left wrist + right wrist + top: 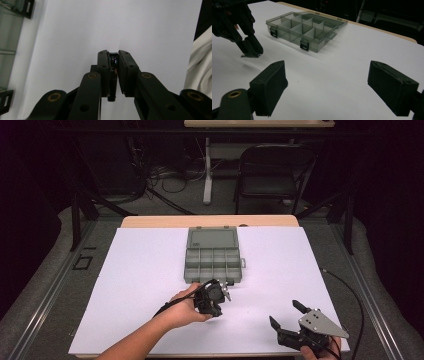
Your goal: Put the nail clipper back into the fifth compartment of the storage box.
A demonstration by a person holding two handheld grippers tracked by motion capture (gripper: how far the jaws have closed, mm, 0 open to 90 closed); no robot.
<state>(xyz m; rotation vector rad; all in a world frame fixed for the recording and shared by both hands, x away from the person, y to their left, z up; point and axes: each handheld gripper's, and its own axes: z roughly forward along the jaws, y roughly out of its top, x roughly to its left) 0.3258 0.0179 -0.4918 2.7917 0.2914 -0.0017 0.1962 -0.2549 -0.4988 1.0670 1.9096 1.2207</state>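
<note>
Small dark metal piece (113, 72), thin and glossy, clamped between the pads of the left claw (113, 53) at the centre of the left gripper view. Long axis running along the jaws, one end poking out at the tips toward the top of the frame, the other trailing down between the pads toward the bottom. Too narrow and dark to say what kind of part. In the right gripper view, seen at upper left as a thin sliver under the left claw (250, 53), tips pointing down, just above the white sheet. In the high view, left claw (220, 292) at lower centre, gripped by a hand (187, 307), just below the near edge of the box.

Grey see-through compartment box (212, 255) at centre of the high view, lid open and lying flat toward the top of the frame, two dark latches on the near edge, dividers forming rows of cells. No writing or label readable on it.

Right claw (286, 313) at lower right of the high view, jaws spread wide apart, nothing between them, low over the white-covered desk (140, 285), well apart from the box.
</note>
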